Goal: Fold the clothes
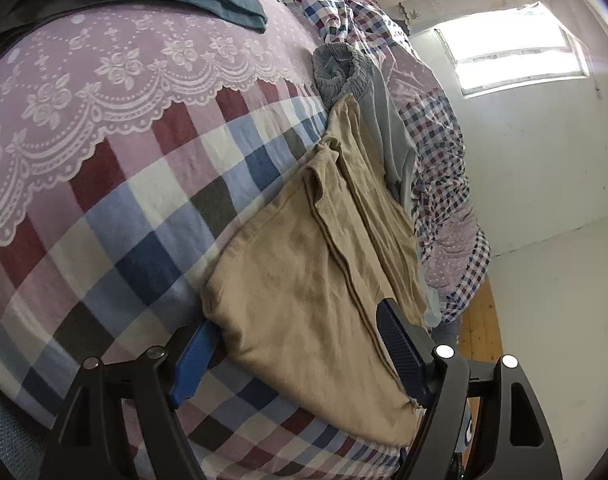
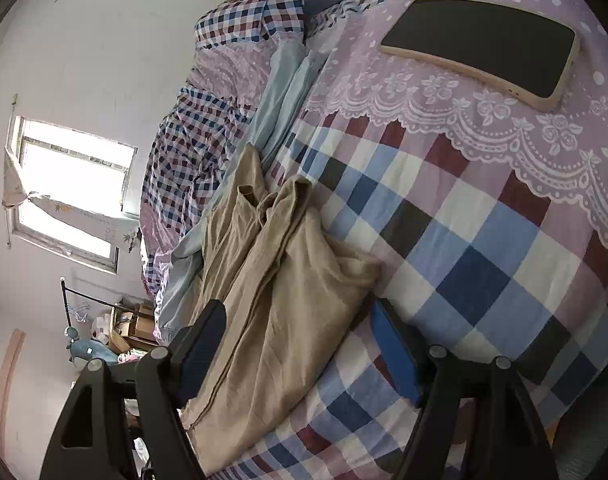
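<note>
Tan garment (image 1: 304,248) lies along the bed's (image 1: 136,208) edge (rumpled); your left gripper (image 1: 300,344) and right gripper (image 2: 300,344), angled downward, straddle it with jaws spread, pads not pressing.

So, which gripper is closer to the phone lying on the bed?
Right. The right gripper straddles the tan garment with the phone ahead on the lace bedding. The left gripper straddles the same garment; no phone in its view.

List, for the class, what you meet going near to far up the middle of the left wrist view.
left gripper → tan garment → grey garment with elastic waistband → crumpled checked quilt
</note>
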